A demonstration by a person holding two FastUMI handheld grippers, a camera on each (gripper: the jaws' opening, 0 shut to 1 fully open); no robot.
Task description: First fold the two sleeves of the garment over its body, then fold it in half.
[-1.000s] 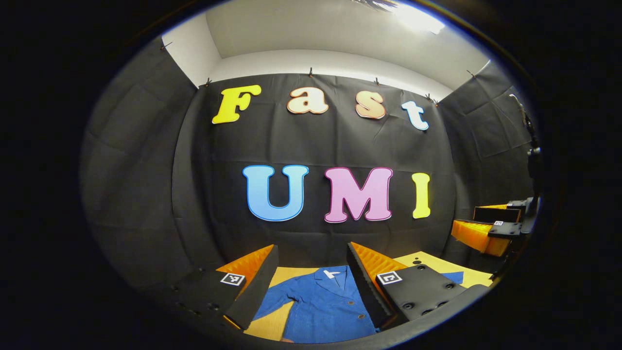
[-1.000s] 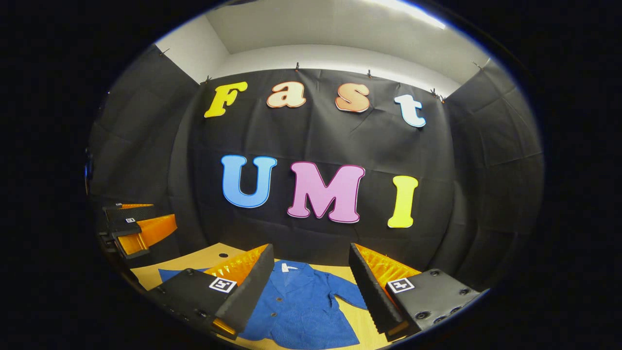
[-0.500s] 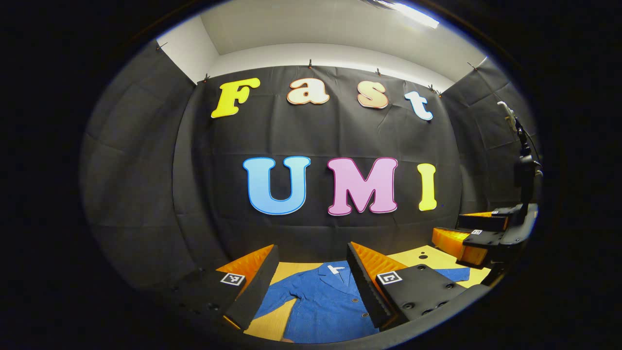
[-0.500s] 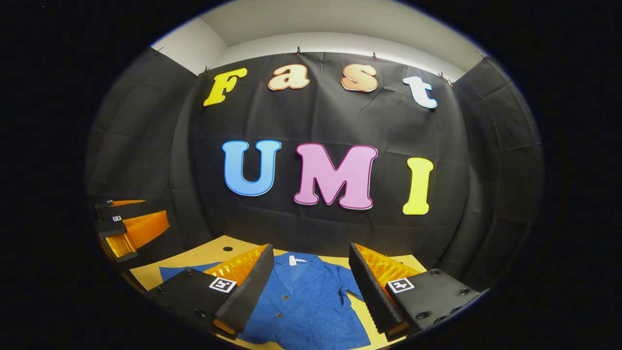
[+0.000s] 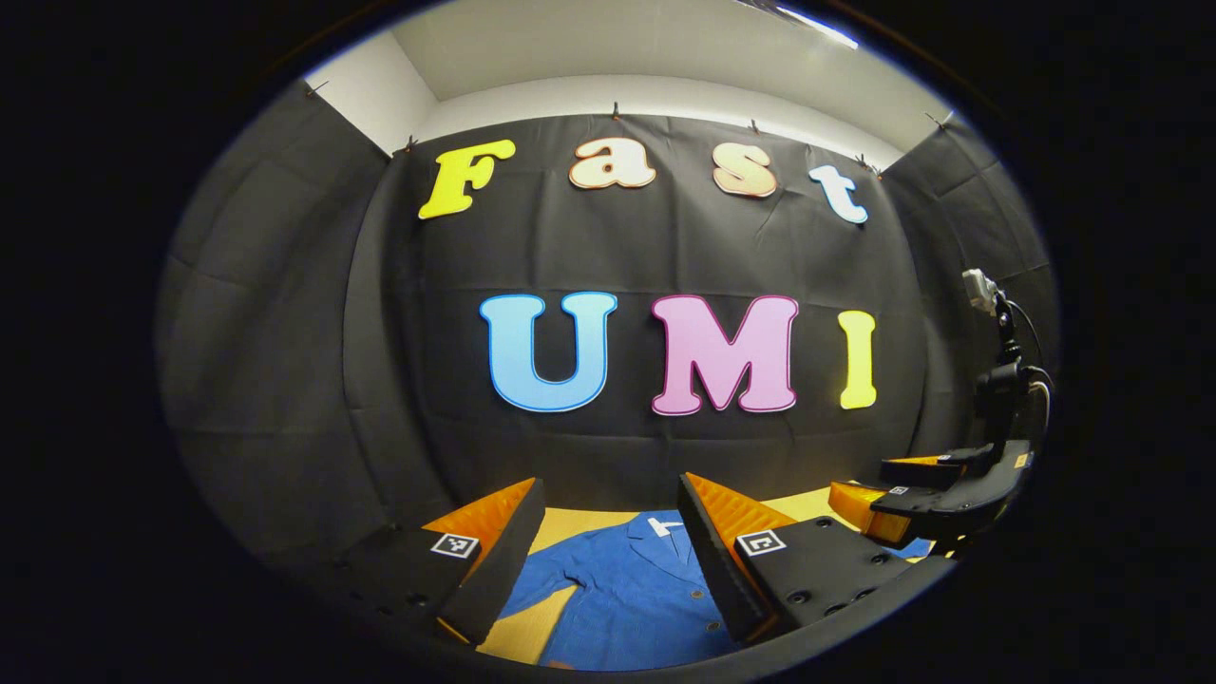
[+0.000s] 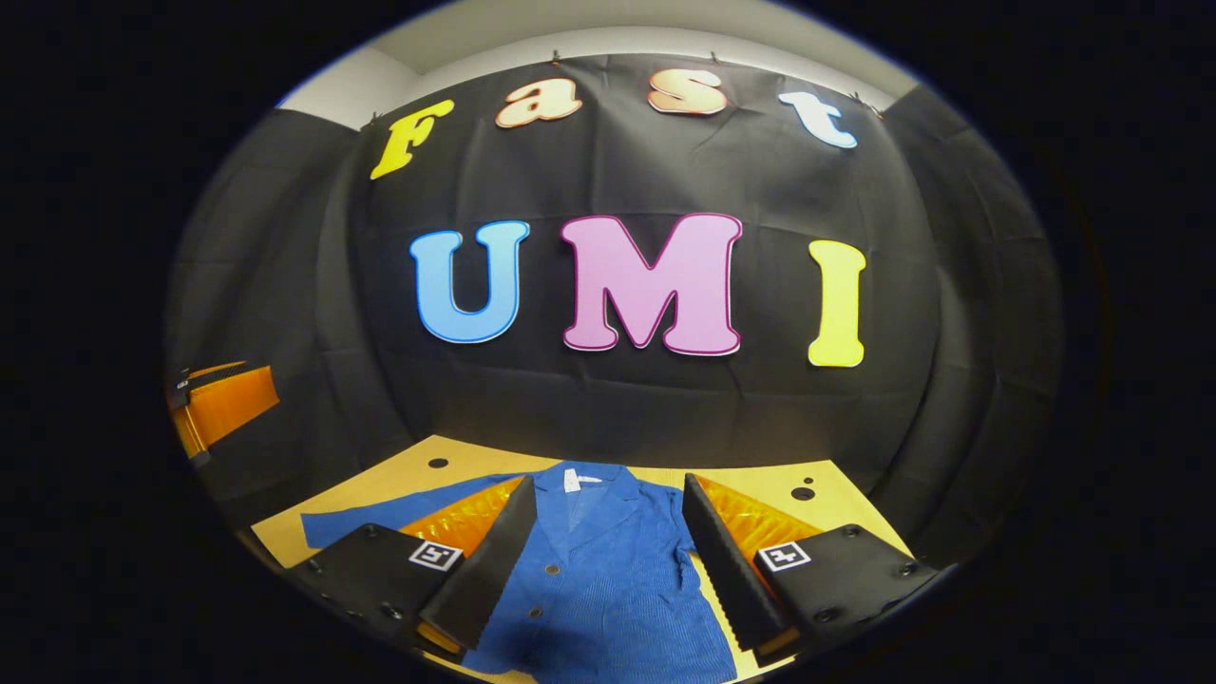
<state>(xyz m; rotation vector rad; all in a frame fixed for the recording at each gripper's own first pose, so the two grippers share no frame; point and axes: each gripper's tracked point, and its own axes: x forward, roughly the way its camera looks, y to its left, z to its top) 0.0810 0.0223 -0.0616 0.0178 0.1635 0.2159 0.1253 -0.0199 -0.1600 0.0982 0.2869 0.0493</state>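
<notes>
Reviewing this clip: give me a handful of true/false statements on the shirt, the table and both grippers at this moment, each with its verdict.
1. The blue button-up shirt lies spread flat on the wooden table. True.
2. The right gripper is shut on a sleeve. False: its fingers stand wide apart above the shirt, holding nothing.
3. The left gripper is open. True.
4. The shirt is already folded in half. False: it lies at full length, and the one sleeve in plain sight stretches out sideways on the table.
5. The shirt's collar points toward the booth's back wall. True.
6. A bowl stands beside the shirt. False: there is no bowl on the table.
</notes>
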